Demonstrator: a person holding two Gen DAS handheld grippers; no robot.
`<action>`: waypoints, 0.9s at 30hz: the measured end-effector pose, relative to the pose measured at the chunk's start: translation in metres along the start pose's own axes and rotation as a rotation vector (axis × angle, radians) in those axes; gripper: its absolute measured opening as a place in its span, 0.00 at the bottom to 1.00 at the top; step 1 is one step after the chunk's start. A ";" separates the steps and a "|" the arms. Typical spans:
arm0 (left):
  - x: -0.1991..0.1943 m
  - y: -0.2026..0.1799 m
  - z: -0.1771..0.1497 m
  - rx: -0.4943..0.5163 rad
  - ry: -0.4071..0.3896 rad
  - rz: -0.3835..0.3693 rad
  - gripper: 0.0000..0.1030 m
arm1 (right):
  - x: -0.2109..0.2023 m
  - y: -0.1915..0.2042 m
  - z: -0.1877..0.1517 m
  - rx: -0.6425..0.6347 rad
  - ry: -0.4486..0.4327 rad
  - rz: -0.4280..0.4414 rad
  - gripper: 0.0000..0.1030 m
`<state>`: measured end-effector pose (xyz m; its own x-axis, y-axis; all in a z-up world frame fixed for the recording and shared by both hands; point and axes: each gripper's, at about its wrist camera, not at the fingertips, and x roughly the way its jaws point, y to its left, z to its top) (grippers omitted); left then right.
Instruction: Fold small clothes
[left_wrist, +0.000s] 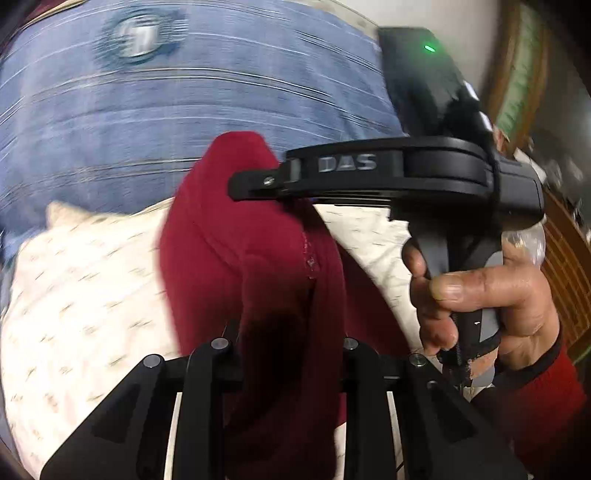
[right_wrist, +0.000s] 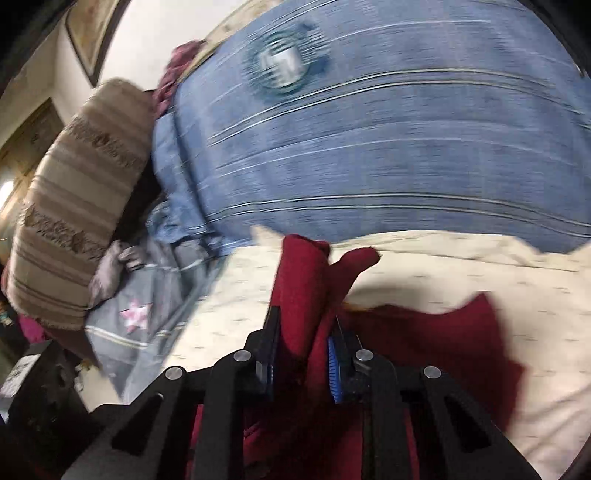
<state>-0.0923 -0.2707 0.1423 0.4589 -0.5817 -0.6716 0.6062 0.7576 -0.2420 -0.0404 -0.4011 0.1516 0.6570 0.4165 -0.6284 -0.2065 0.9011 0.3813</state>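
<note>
A dark red garment (left_wrist: 251, 251) hangs bunched over a cream dotted sheet (left_wrist: 81, 288). My left gripper (left_wrist: 291, 332) is shut on its fabric, which fills the space between the fingers. My right gripper (left_wrist: 240, 184) reaches in from the right, held by a hand (left_wrist: 480, 306), its tip pinching the garment's upper part. In the right wrist view the right gripper (right_wrist: 303, 332) is shut on the red garment (right_wrist: 306, 280), and more of it trails to the right over the sheet (right_wrist: 443, 273).
A blue striped bedspread (right_wrist: 369, 155) with a round emblem (right_wrist: 284, 62) lies beyond the sheet. A striped beige pillow (right_wrist: 74, 206) and a grey cloth with a pink star (right_wrist: 136, 314) lie at the left. A wall and wooden furniture (left_wrist: 569, 266) are at the right.
</note>
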 end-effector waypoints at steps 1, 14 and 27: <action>0.010 -0.009 0.002 0.010 0.011 -0.009 0.20 | -0.004 -0.012 -0.002 0.013 0.001 -0.025 0.19; 0.063 -0.047 -0.014 0.031 0.149 -0.158 0.62 | -0.011 -0.123 -0.049 0.307 -0.017 -0.144 0.46; 0.008 0.004 -0.043 0.063 0.056 0.066 0.76 | -0.043 -0.009 -0.075 -0.016 0.049 -0.072 0.43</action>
<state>-0.1143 -0.2597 0.1062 0.4634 -0.5122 -0.7231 0.6163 0.7726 -0.1524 -0.1211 -0.4182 0.1249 0.6347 0.3557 -0.6861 -0.1717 0.9305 0.3235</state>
